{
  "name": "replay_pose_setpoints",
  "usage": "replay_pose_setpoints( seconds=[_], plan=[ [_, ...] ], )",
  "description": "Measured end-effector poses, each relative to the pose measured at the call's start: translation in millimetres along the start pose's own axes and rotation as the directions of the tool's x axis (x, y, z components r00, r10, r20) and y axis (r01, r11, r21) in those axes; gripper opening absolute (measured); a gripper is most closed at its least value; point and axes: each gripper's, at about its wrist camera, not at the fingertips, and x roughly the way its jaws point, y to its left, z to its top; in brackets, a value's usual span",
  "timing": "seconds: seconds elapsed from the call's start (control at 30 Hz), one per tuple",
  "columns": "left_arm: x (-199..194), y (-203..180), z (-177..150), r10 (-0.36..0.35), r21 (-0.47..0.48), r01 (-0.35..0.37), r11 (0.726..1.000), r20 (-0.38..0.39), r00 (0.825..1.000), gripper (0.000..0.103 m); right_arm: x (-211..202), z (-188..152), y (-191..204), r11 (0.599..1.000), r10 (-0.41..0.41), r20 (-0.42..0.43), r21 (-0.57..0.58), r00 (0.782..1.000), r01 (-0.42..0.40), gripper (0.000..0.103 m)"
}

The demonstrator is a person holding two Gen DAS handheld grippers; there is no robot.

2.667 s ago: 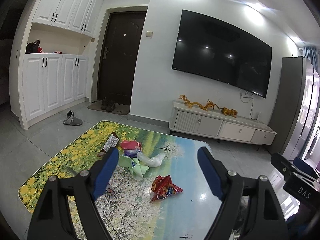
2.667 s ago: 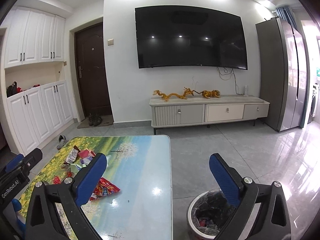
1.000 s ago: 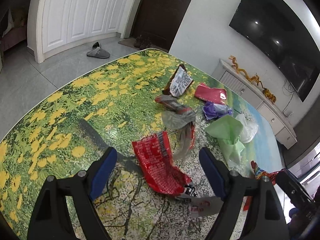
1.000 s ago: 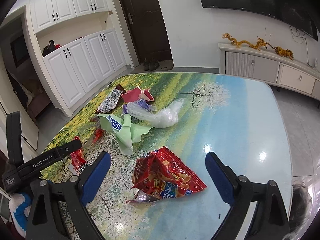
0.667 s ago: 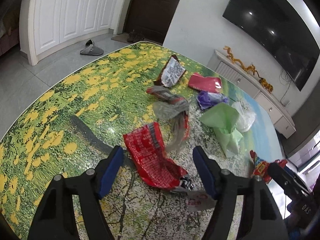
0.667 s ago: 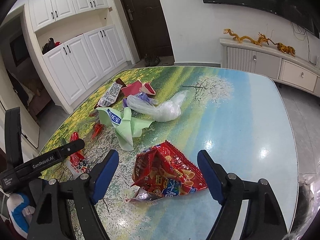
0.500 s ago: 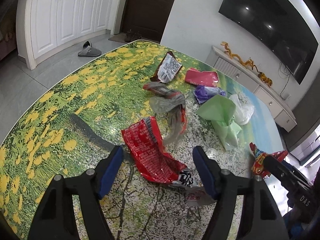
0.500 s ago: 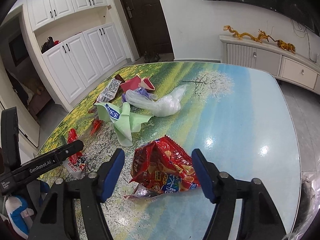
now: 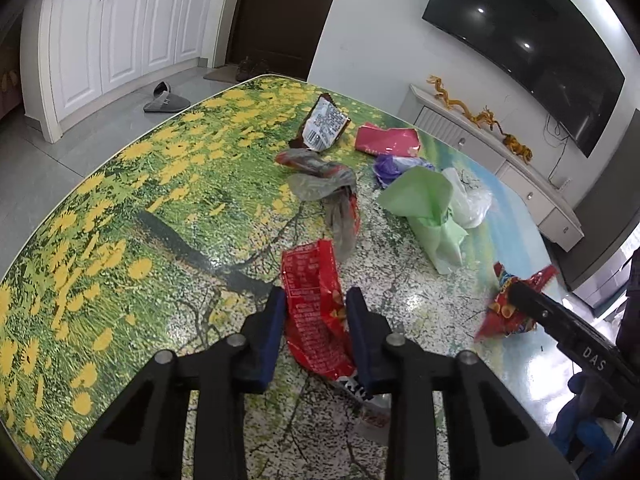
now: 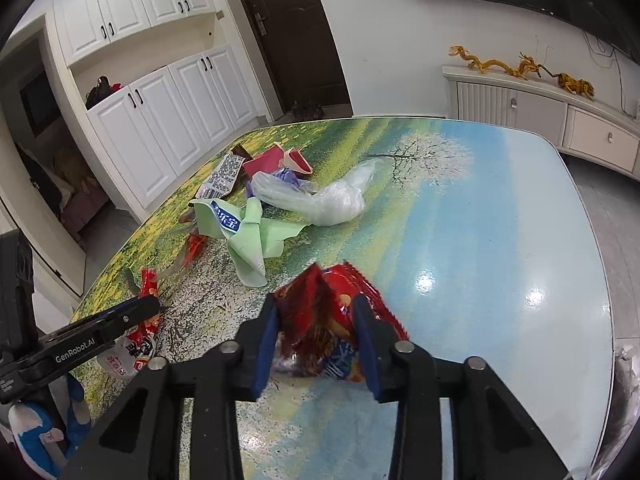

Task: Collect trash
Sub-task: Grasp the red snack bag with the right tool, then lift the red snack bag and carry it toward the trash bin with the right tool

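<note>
My left gripper (image 9: 316, 304) is shut on a red snack wrapper (image 9: 310, 288) that lies on the landscape-print table (image 9: 120, 220). My right gripper (image 10: 314, 312) is shut on a red chip bag (image 10: 320, 320) near the table's front; the bag also shows in the left wrist view (image 9: 506, 304). More trash lies further back: a green paper sheet (image 10: 248, 236), a clear plastic bag (image 10: 320, 200), a grey-red wrapper (image 9: 328, 188), a barcode wrapper (image 9: 324, 126), a pink packet (image 9: 386, 140) and a purple wrapper (image 9: 390, 164).
A black-lined trash bin (image 10: 628, 364) shows at the table's right edge. A white TV cabinet (image 10: 540, 108) stands against the far wall, white cupboards (image 9: 108, 36) at the left. A slipper (image 9: 166, 100) lies on the floor.
Both grippers have closed from wide open. The left one is now clamped on the red snack wrapper and the right one on the red chip bag.
</note>
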Motion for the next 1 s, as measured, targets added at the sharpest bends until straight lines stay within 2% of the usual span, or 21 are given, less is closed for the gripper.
replay_pose_setpoints(
  seconds=[0.23,0.47,0.73,1.0],
  plan=[
    [-16.9,1.8,-0.2,-0.027,-0.036,0.029,0.999,0.044,0.999,0.024,-22.4,4.4,-8.8,0.999,0.022,0.047,0.031,0.999,-0.023,0.020],
    [-55.2,-5.6,9.4,-0.043,-0.042,0.049,0.998,0.125,0.991,0.024,-62.1,11.6,-9.2,0.997,0.045,0.127,0.062,0.991,-0.053,0.019],
    [-102.8,-18.6,29.3,-0.072,-0.051,0.086,0.995,0.228,0.971,0.024,-116.4,21.7,-16.0,0.995,0.012,0.236,0.089,0.972,-0.034,0.019],
    [-136.6,-56.6,52.8,-0.090,0.006,0.093,0.996,0.314,0.945,0.024,-168.9,28.5,-26.1,0.995,-0.041,0.341,0.096,0.939,0.008,0.019]
  ],
)
